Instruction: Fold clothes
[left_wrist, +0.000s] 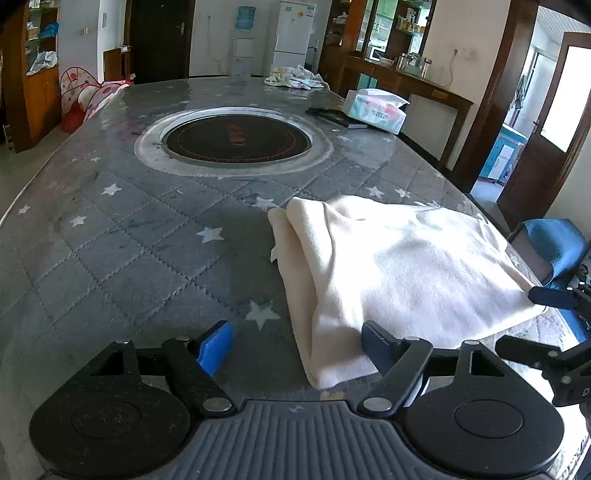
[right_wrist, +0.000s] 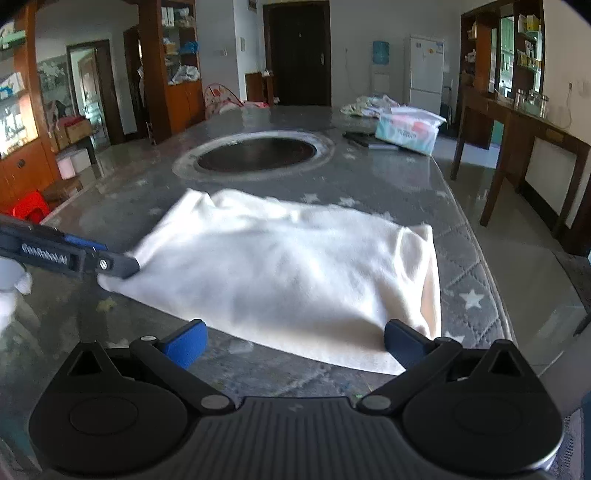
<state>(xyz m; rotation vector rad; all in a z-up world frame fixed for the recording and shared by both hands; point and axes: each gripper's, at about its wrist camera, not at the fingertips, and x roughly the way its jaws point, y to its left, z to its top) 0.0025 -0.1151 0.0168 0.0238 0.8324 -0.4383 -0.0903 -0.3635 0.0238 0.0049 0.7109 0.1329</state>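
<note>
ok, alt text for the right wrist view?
A folded cream cloth lies on a grey star-patterned table; the right gripper is open at its near edge. The left gripper reaches the cloth's left corner.

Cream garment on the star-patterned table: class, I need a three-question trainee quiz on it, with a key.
1. True or false: the cream garment lies folded on the table.
2. Which sits nearest the tissue pack? A) black flat item B) round cooktop C) folded garment
3. Fill in: both the left tool and right tool stand ____.

Key: 1 true; 2 A, the black flat item; 3 open.
</note>
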